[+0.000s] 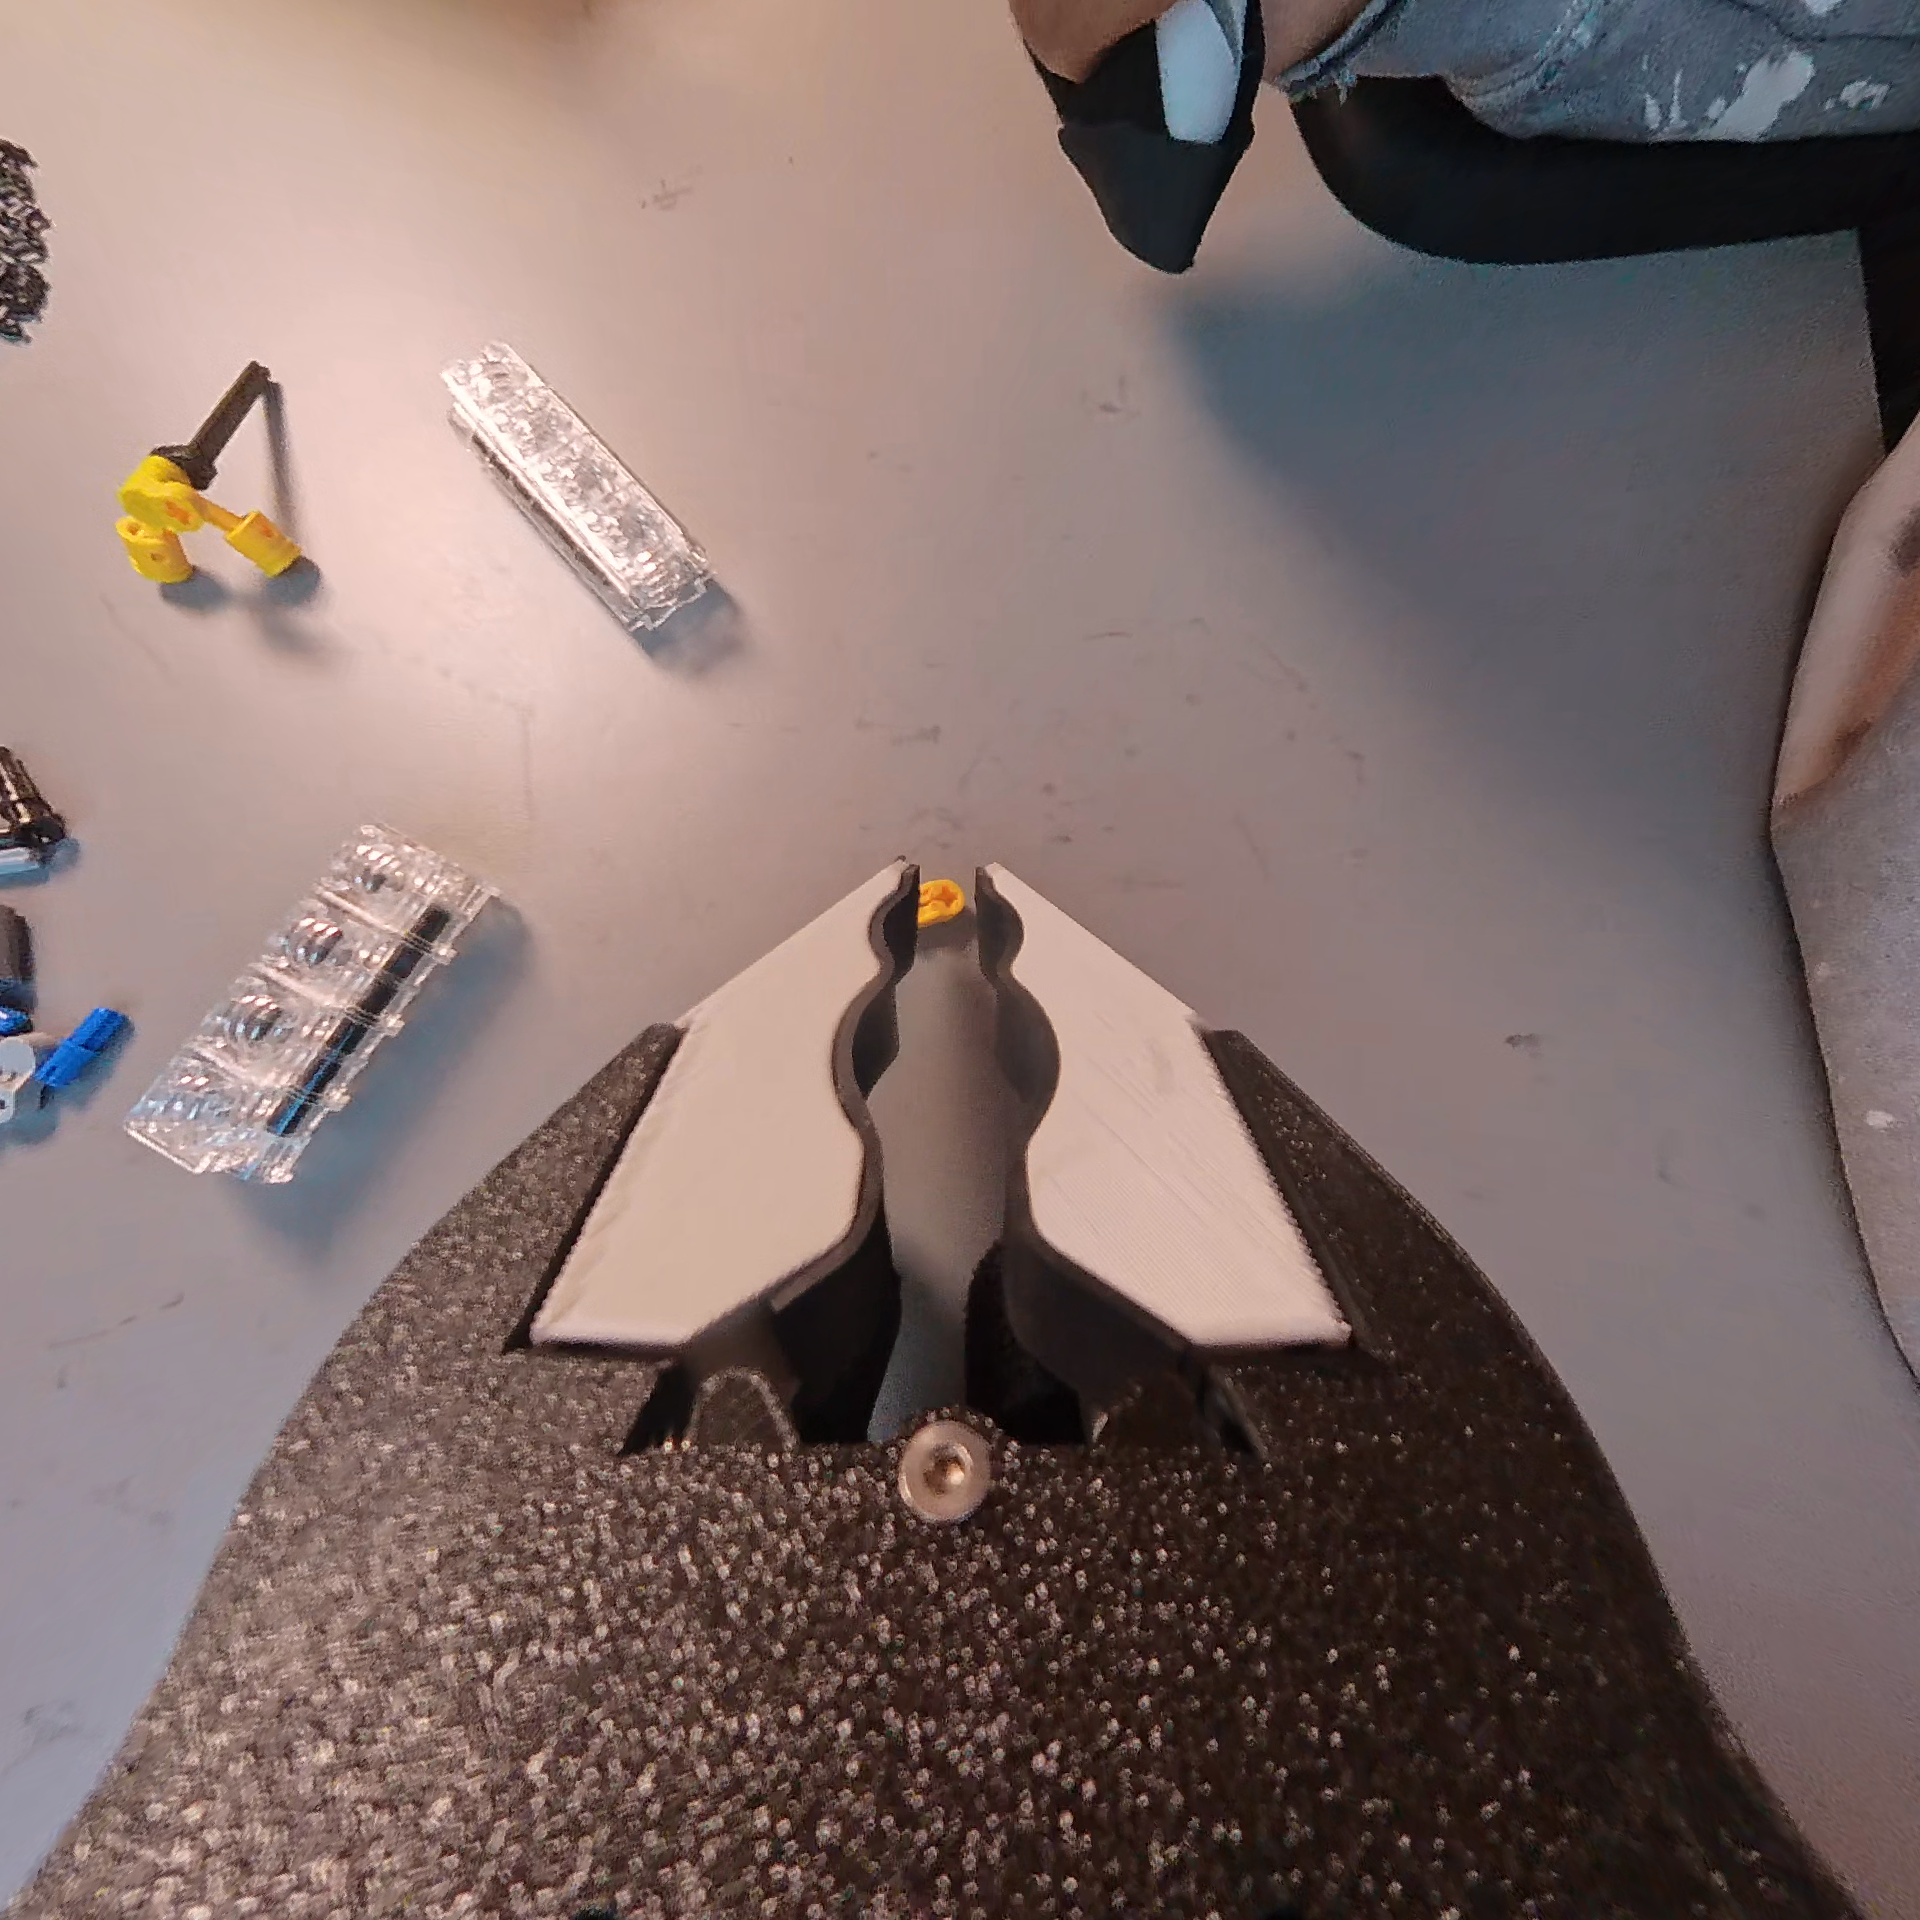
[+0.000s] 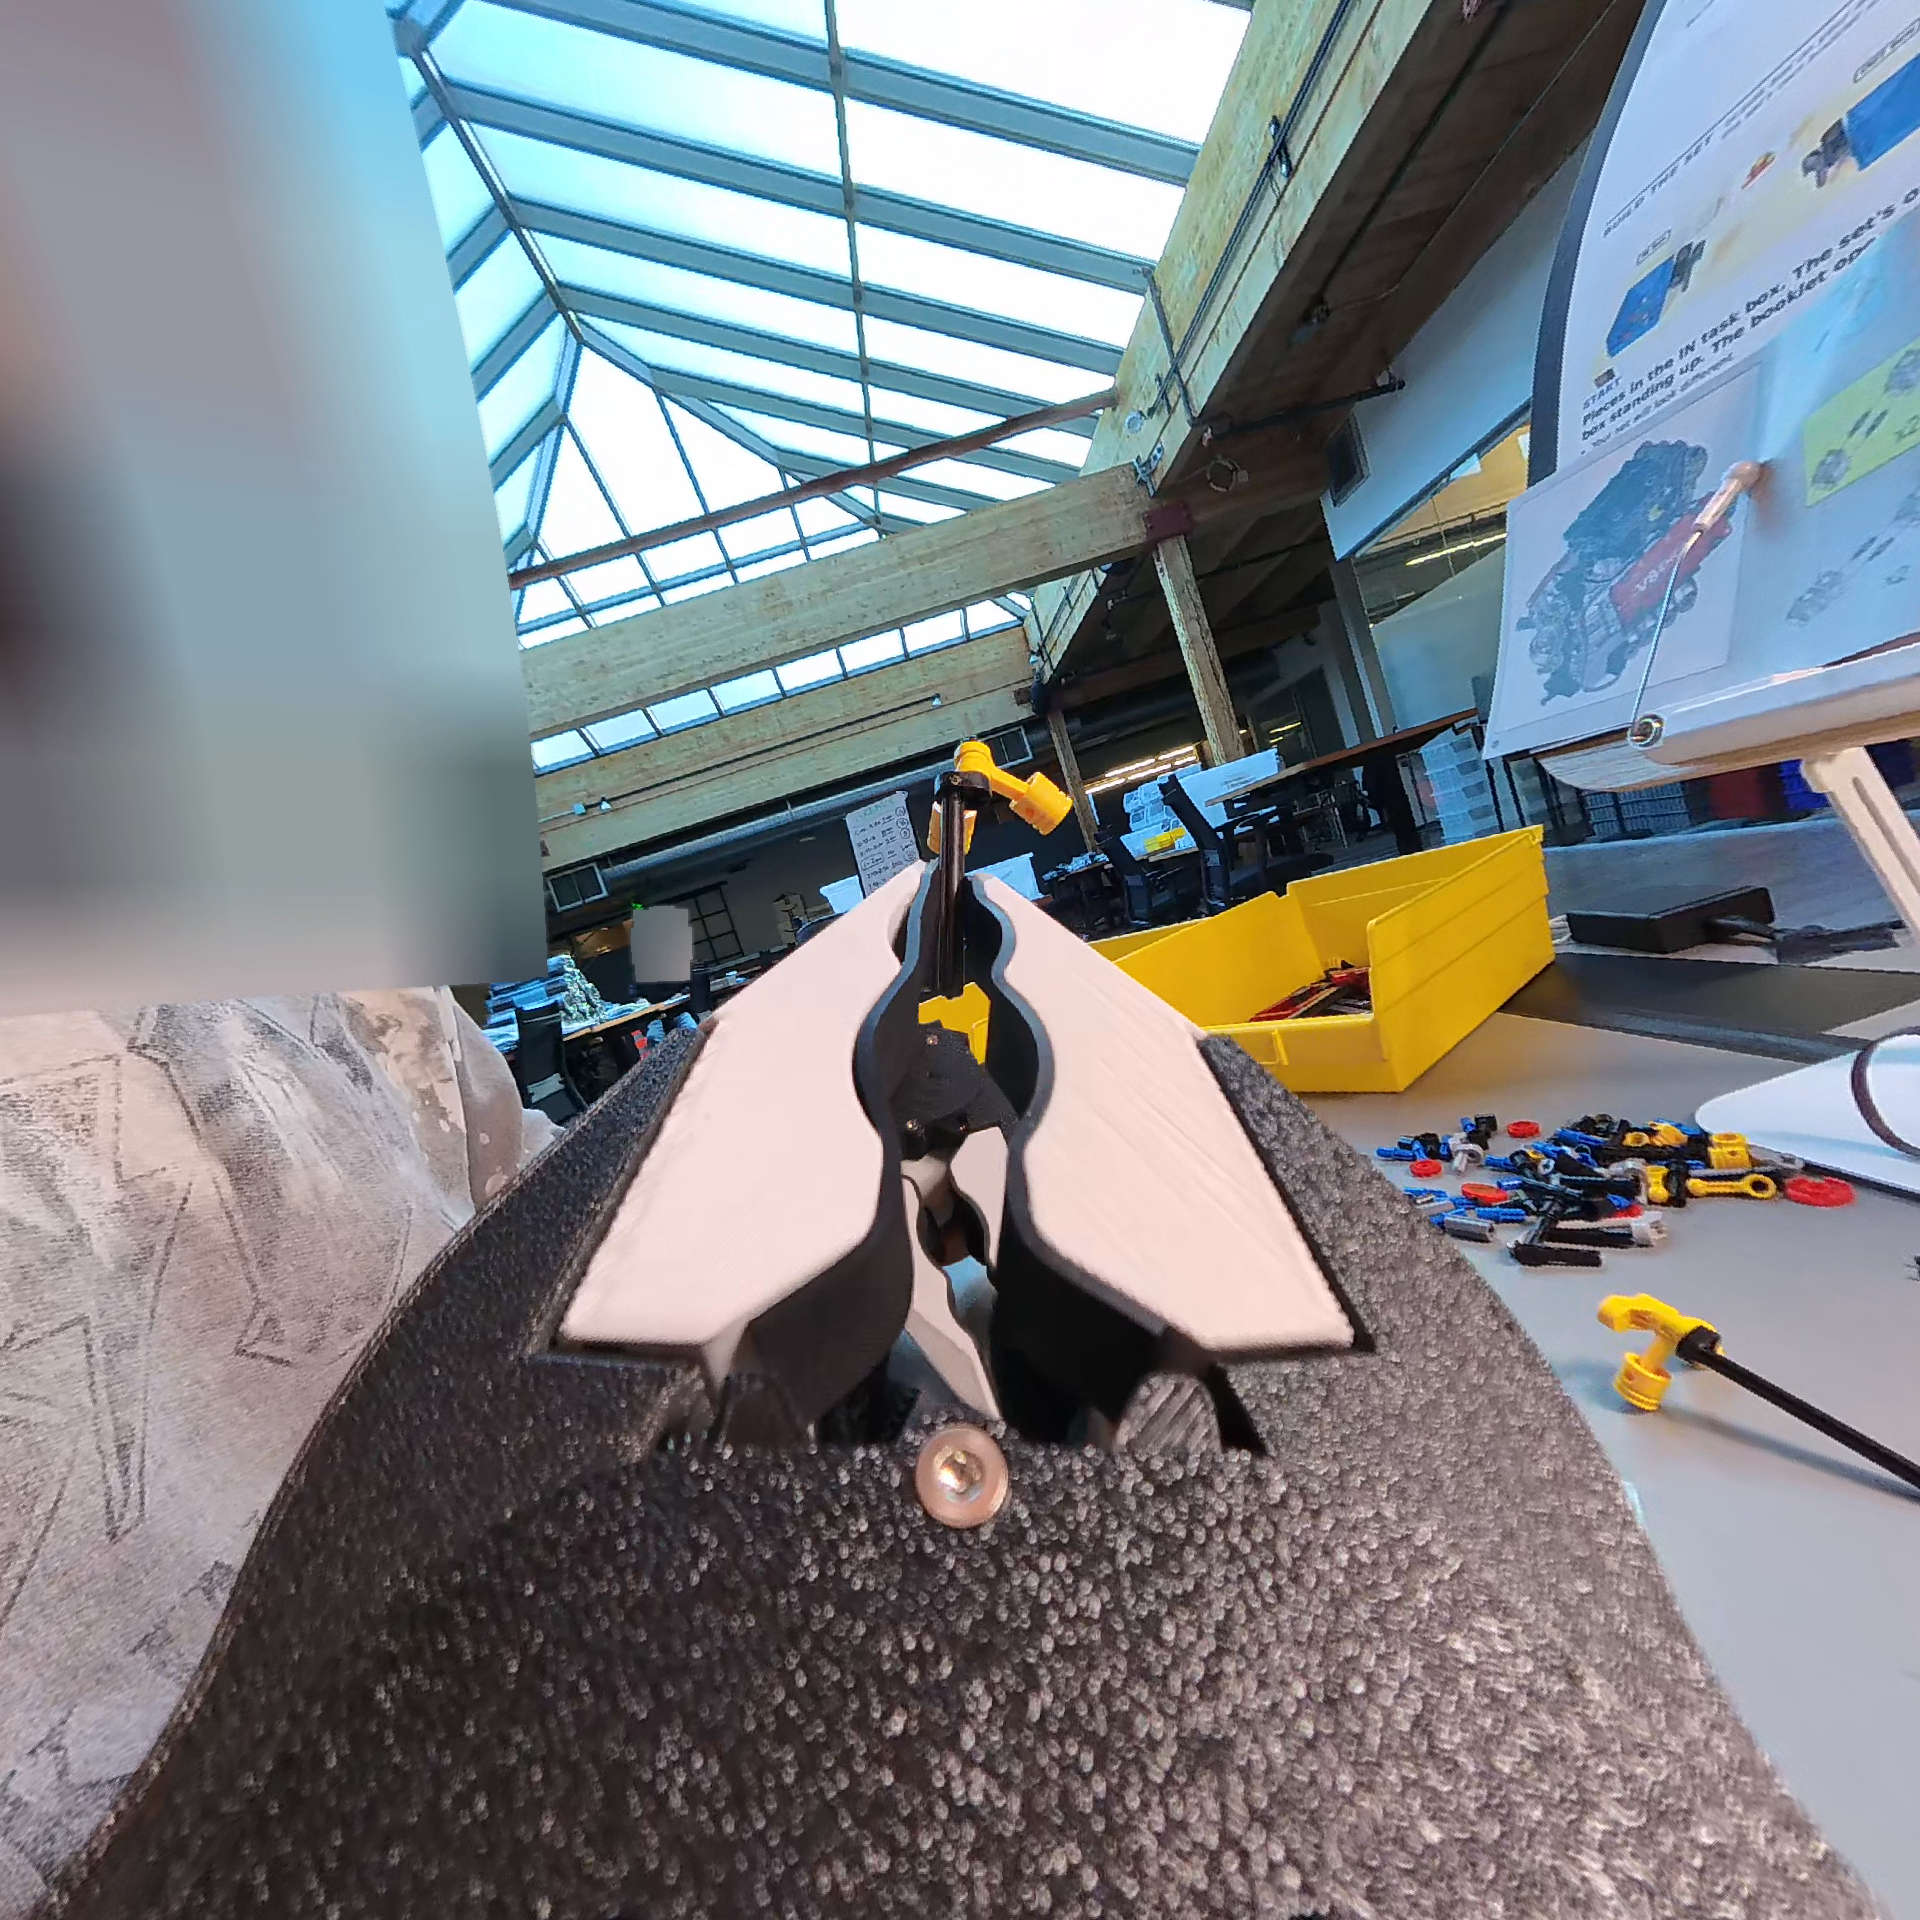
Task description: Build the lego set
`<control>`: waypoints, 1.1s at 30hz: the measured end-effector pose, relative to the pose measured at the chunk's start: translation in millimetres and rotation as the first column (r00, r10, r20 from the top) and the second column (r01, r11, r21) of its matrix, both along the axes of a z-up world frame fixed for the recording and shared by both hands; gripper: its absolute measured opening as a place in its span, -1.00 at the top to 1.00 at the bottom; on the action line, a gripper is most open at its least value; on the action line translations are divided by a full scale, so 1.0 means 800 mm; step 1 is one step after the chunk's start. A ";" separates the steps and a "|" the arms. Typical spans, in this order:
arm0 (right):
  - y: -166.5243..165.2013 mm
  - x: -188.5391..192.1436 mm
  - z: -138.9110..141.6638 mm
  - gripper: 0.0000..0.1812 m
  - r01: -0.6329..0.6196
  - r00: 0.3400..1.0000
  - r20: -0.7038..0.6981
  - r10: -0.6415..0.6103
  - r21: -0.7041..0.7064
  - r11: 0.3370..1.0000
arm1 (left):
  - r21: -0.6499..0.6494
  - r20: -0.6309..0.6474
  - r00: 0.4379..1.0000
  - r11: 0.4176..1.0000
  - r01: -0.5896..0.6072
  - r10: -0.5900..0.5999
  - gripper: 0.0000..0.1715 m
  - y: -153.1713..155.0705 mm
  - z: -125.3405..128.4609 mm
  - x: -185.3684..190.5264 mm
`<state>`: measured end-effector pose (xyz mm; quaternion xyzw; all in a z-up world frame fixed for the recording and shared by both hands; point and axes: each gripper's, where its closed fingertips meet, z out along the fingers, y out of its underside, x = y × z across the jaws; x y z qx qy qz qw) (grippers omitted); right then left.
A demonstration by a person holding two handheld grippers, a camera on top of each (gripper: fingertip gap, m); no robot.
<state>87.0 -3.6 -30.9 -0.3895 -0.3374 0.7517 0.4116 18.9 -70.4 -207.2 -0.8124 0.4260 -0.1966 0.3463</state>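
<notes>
Left claw: tips pinch a small yellow connector just above the grey surface. Clear bricks and a yellow-black assembly lie off to its left; bare surface ahead, sleeve at right edge. Right claw: pressed onto a black axle, raised, yellow joints above the tips. Yellow bin and loose parts to its right.
</notes>
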 end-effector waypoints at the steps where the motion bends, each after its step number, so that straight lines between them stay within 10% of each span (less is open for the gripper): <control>1: 0.000 0.000 -0.001 0.98 -0.001 1.000 0.001 0.001 -0.001 1.000 | -0.009 -0.019 1.000 1.000 0.007 -0.007 0.87 -0.002 -0.003 0.001; 14: 0.001 0.000 -0.001 0.99 -0.004 1.000 0.002 0.004 -0.009 1.000 | -0.006 -0.132 0.985 0.994 0.108 -0.108 0.85 -0.003 -0.004 -0.005; 26: 0.006 0.008 0.005 0.98 0.010 1.000 -0.013 -0.010 -0.002 1.000 | -0.134 -0.402 0.787 0.880 0.456 -0.468 0.84 -0.002 -0.016 -0.006; 33: 0.004 0.009 0.007 0.98 -0.002 1.000 -0.020 0.002 -0.002 1.000 | -0.153 -0.382 0.784 0.870 0.468 -0.489 0.93 0.000 -0.018 -0.007</control>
